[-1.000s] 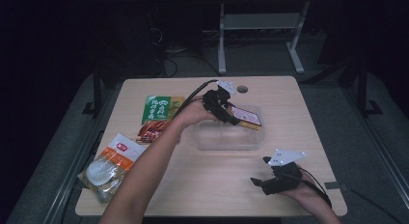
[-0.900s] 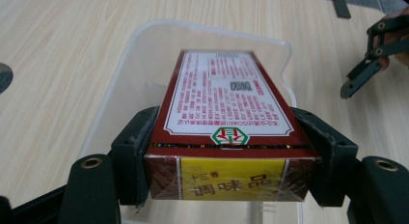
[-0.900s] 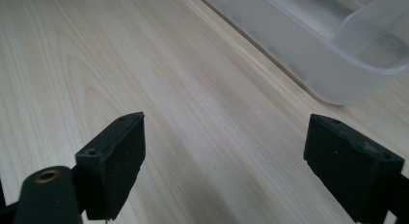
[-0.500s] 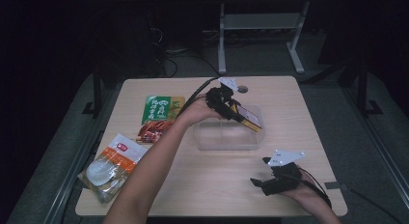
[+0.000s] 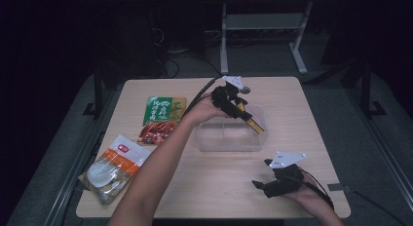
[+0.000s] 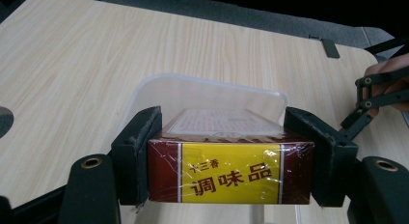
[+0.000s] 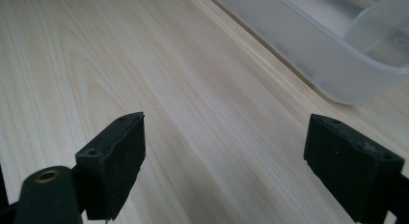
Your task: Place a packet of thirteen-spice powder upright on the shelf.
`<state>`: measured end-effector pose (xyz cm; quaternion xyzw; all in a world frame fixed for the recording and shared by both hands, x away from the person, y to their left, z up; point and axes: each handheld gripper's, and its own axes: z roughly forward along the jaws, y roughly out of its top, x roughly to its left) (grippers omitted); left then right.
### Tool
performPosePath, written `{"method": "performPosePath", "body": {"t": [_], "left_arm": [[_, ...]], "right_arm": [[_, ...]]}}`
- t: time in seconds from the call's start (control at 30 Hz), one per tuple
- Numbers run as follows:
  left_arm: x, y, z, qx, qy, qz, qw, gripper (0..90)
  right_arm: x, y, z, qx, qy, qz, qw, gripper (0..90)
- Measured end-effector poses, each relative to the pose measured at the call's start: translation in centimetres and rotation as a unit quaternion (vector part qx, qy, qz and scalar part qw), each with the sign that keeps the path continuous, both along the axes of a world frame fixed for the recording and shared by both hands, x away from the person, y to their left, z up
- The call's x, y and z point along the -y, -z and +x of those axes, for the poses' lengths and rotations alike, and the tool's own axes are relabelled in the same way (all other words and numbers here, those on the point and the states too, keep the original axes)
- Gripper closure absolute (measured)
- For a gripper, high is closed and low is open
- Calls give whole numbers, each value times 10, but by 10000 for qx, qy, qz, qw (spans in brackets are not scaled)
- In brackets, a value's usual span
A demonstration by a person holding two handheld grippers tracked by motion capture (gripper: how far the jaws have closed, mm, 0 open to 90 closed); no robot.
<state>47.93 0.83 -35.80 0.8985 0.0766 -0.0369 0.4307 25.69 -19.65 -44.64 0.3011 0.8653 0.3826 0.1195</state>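
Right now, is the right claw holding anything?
No, the right claw stands wide open over bare table, nothing between its jaws, with the clear container farther off.

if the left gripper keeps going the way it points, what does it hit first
Probably the clear plastic container: the left gripper, shut on the seasoning box, aims down at its open top. Depth is unclear, so the box could meet the rim first.

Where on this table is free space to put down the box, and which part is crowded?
Free: the far right corner of the table, beyond the clear container; the near middle between the forearm and the right gripper; also inside the container. Crowded: the left side, with the green packet, red packet and white-orange bag.
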Motion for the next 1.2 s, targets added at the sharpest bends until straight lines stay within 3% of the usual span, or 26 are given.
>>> {"method": "performPosePath", "body": {"t": [0.73,1.2], "left_arm": [[26,4,1,-6,70,-207,9998,308],[45,19,0,-89,149,-96,9998,307]], "right_arm": [[-1,1,0,-9,-73,-32,10000,143],[-1,2,0,-41,-86,-35,9999,143]]}}
